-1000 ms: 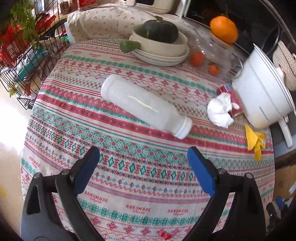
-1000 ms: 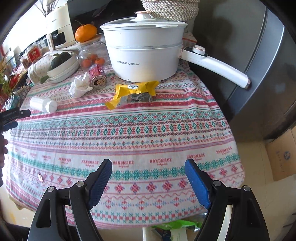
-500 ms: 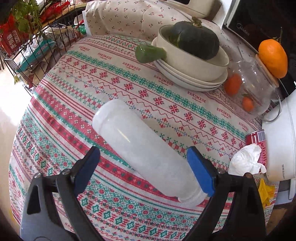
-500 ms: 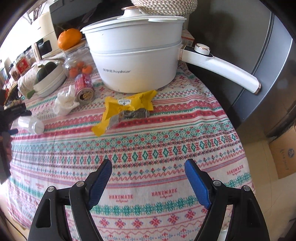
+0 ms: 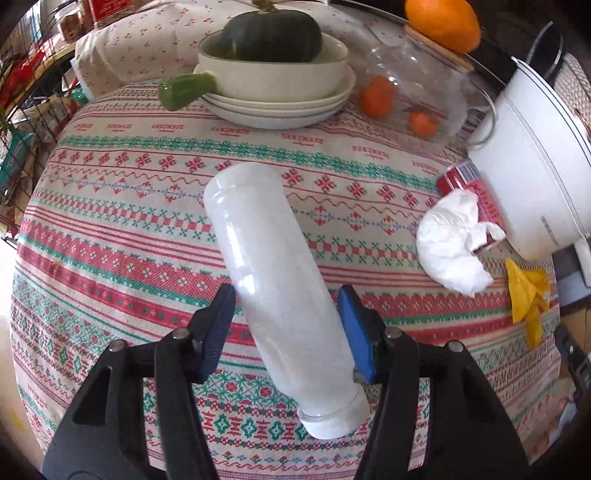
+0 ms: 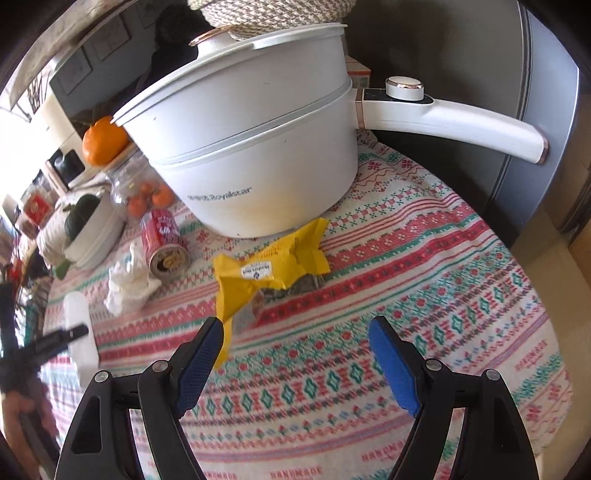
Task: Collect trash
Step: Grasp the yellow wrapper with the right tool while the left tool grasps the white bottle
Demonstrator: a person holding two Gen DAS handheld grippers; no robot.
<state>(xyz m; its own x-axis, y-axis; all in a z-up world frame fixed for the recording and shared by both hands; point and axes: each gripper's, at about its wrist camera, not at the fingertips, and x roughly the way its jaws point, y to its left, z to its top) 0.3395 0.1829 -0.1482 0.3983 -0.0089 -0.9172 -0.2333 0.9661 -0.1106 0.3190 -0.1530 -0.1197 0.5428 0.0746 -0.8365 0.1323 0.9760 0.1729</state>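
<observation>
Nothing is collected yet: the left tongs [image 5: 284,321] are closing around the white plastic bottle [image 5: 273,280], not yet pressing it, the right tongs [image 6: 295,354] stand wide and empty before the yellow wrapper [image 6: 266,266] at 12 o'clock, and the crumpled tissue [image 5: 450,243] and the red can [image 6: 164,240] still lie on the surface [image 5: 110,221].

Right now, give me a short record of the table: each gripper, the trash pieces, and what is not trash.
left gripper: jaws closing around the white plastic bottle, which lies on its side on the tablecloth; pads not clearly pressing yet
right gripper: open, nothing between its jaws, just short of the yellow wrapper
other trash: crumpled white tissue and tipped red can, side by side
not trash: white pot, bowl with a dark green squash, glass jar of small oranges
</observation>
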